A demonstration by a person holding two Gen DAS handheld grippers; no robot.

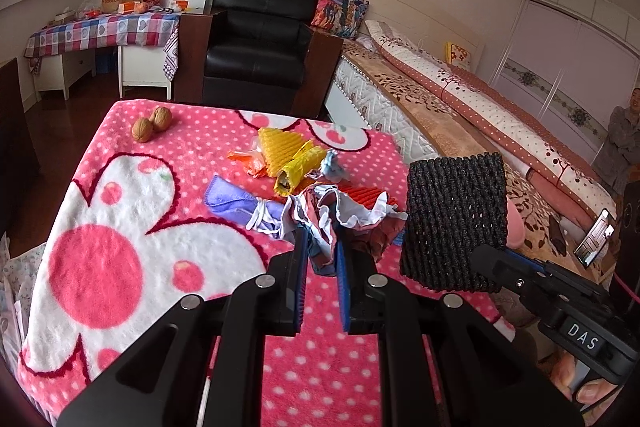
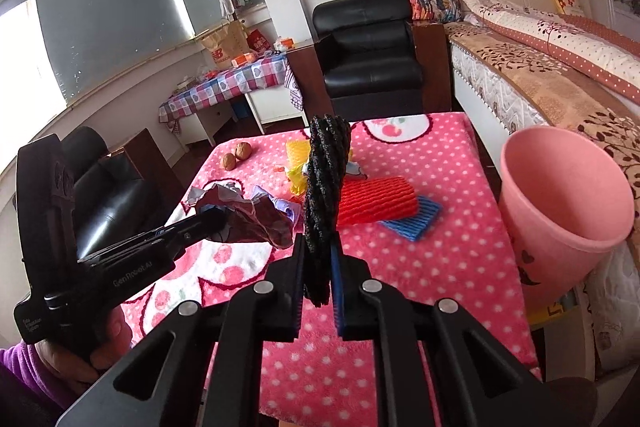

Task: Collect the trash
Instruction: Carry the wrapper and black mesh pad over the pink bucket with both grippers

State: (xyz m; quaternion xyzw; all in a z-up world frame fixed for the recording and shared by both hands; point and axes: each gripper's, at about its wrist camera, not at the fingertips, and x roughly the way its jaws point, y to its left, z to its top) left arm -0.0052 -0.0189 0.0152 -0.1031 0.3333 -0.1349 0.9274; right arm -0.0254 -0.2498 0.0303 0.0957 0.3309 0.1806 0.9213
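On the pink dotted blanket lies trash: a yellow foam net, an orange wrapper, a purple cloth, a red foam net and a blue foam pad. My left gripper is shut on a crumpled red-and-white wrapper, lifted just above the blanket. My right gripper is shut on a black foam net, which stands upright between its pads. From the left wrist view the black foam net hangs to the right of the wrapper. A pink bin stands at the blanket's right edge.
Two walnuts sit near the far left corner of the blanket. A black armchair stands behind the table and a bed runs along the right. A person stands at the far right, near a phone on a stand.
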